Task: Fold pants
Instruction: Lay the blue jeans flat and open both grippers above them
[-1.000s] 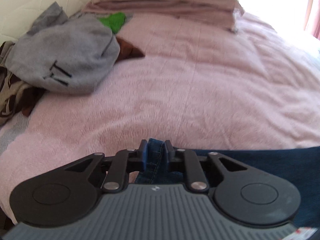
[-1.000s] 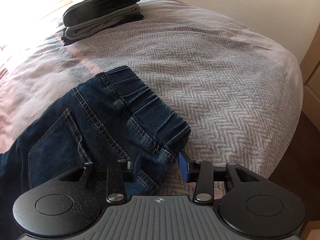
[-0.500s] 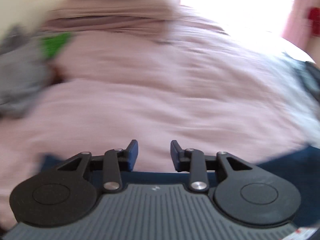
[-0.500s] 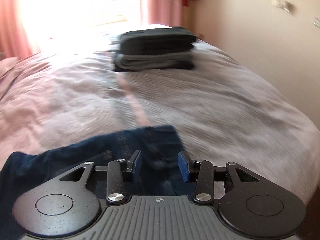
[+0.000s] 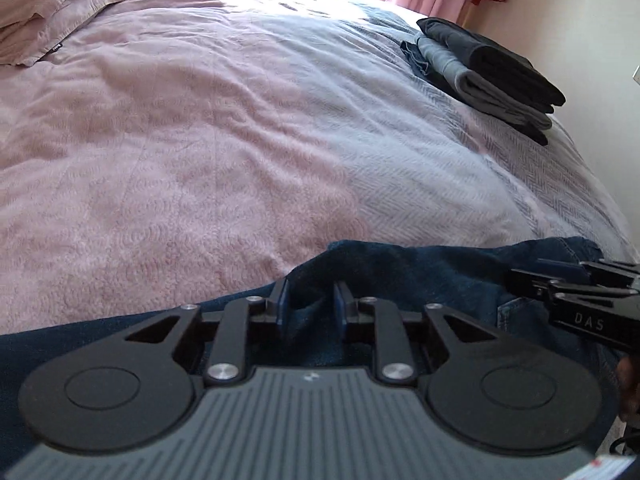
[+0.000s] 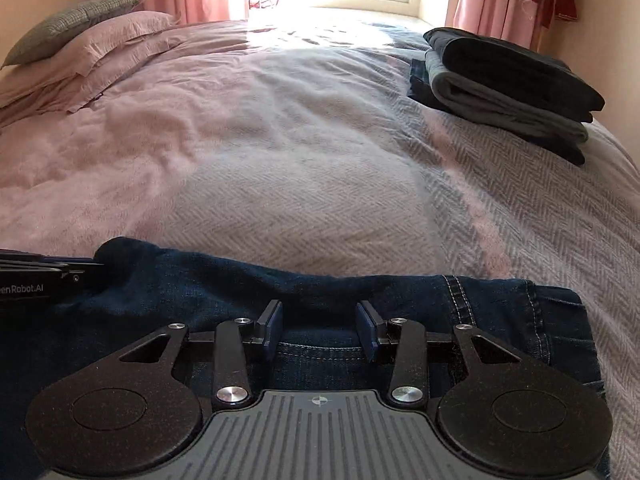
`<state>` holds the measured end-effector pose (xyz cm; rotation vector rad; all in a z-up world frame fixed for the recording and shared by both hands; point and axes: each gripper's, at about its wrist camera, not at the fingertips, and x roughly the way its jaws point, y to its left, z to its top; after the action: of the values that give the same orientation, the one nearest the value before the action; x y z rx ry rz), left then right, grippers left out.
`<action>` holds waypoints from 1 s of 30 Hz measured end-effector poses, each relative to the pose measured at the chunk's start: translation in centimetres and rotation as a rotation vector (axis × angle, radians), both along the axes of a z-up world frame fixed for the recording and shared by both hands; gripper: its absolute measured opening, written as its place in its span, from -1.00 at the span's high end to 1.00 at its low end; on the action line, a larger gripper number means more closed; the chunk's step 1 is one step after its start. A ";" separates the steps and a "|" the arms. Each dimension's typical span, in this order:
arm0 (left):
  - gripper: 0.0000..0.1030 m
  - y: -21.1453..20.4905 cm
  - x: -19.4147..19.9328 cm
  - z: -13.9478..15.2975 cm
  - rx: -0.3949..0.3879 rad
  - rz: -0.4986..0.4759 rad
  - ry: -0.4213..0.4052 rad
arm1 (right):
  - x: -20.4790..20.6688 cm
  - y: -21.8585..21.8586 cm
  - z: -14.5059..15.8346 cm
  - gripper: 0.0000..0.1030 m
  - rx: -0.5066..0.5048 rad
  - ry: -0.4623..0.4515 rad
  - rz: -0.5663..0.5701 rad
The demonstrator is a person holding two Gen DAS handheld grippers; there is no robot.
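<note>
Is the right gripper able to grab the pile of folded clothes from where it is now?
Probably not yet. The right gripper sits low over the jeans, jaws apart, while the pile of folded clothes lies far across the bedspread. Nothing blocks the way; it is simply too far off.

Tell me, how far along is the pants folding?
A folded stack sits done on the bed. The jeans lie rumpled; the left gripper has just been closing on a denim fold, the right gripper hangs open over them. Folding and stacking remain.
</note>
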<state>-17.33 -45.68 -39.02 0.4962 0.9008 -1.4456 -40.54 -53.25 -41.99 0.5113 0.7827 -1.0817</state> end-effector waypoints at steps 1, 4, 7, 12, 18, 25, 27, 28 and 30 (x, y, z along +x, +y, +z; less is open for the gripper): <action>0.59 0.6 0.1 1.1 -0.010 0.010 -0.006 | -0.1 0.3 0.6 0.27 -0.008 -0.004 -0.010; 0.40 3.0 0.9 3.5 0.013 0.050 0.011 | -1.0 2.2 3.0 0.27 -0.036 -0.074 -0.037; 0.24 6.1 1.9 5.2 0.115 0.105 -0.043 | -1.8 4.2 4.5 0.27 0.040 -0.088 -0.087; -0.07 12.7 5.5 7.4 0.327 0.195 -0.047 | -3.4 9.6 6.3 0.24 0.249 -0.117 -0.160; -0.35 21.1 8.6 12.7 0.410 0.197 -0.143 | -1.4 16.6 11.2 -0.05 0.309 -0.081 -0.182; -0.50 28.1 11.3 20.3 0.347 0.193 -0.147 | 2.8 23.2 18.5 -0.16 0.252 -0.070 -0.105; -0.53 29.5 11.7 21.9 0.320 0.192 -0.161 | 3.7 24.6 19.5 -0.16 0.243 -0.062 -0.090; -0.53 30.2 11.8 22.5 0.308 0.189 -0.164 | 4.1 25.4 19.9 -0.16 0.240 -0.056 -0.086; -0.53 31.1 12.0 23.4 0.297 0.181 -0.169 | 4.7 26.6 20.5 -0.16 0.239 -0.046 -0.083</action>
<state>-5.37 -14.53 -15.63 0.7273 1.0020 -1.0933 -35.86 -26.64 -21.53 0.7743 0.8609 -1.0547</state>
